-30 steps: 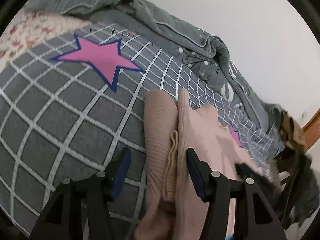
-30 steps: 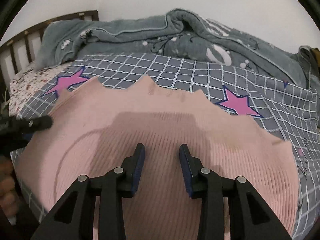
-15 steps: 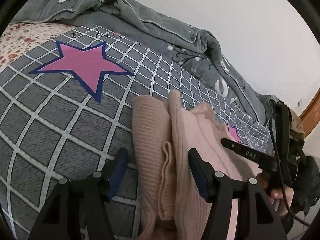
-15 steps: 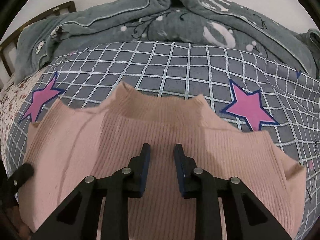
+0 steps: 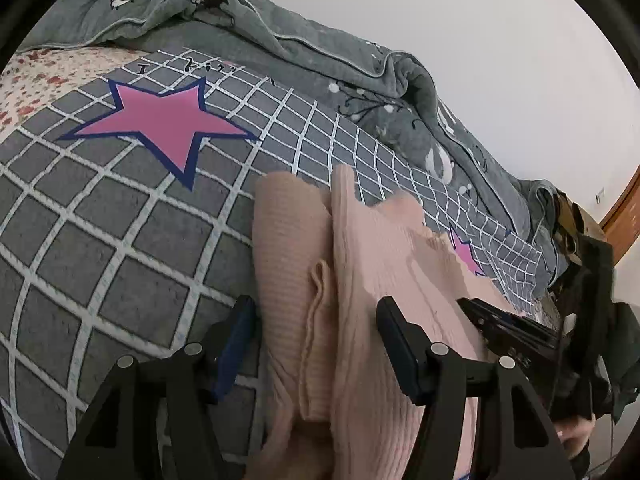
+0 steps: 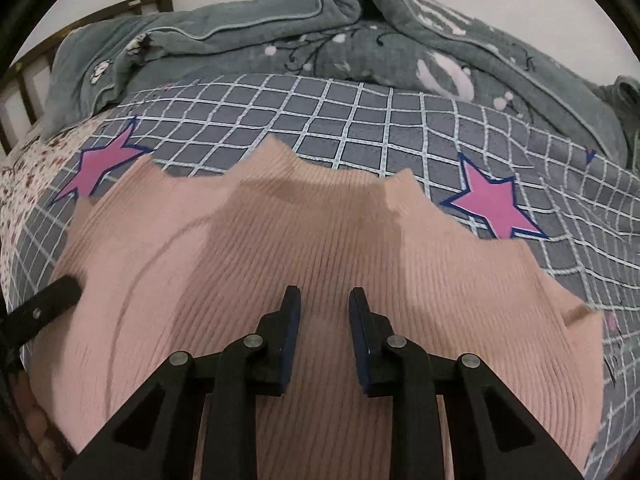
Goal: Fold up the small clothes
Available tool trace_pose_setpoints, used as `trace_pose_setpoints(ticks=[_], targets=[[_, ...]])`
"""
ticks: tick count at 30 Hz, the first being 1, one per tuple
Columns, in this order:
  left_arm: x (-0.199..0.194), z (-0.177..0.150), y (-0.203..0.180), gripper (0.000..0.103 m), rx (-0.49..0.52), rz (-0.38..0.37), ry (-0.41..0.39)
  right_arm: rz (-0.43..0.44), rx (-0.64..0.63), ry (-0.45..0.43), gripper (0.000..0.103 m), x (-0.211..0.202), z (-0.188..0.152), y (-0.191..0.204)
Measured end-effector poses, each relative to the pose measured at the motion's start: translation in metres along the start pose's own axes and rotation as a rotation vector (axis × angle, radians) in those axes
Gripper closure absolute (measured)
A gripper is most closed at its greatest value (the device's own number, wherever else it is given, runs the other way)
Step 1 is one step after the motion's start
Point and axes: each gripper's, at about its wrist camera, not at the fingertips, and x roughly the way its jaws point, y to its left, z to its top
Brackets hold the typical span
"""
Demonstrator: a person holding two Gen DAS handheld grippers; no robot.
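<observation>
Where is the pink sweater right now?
The pink sweater lies spread on the grey checked blanket, low in both views, between two pink stars, with the rumpled grey quilt beyond it.

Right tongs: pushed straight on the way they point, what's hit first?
Most likely the pink ribbed knit garment: it fills the view beyond the right tongs, whose jaws stand narrowly apart with nothing visibly pinched. Depth to the fabric is unclear.

Bunched blanket (image 6: 328, 36) at back, bedsheet (image 6: 360, 120) btwn.
</observation>
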Motion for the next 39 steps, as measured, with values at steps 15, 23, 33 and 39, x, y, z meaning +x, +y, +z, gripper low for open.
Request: trace_pose_setpoints(ticks=[15,23,33,39], targets=[[-0.008,-0.018,-0.003,0.042,-0.037,-0.045,0.04,0.018,-0.025,-0.114,0.078,-0.046,-0.06,0.002],[-0.017,-0.029,0.004,0.043,-0.093,-0.093,0.049,0.029,-0.054,-0.139,0.078,-0.06,-0.083,0.002],[-0.018,-0.037,0.013,0.043,-0.152,-0.16,0.041,0.074,-0.131,-0.146,0.078,-0.069,-0.112,0.005],[-0.015,-0.037,0.007,0.046,-0.139,-0.129,0.019,0.19,-0.134,-0.121,0.078,-0.072,-0.113,-0.009]])
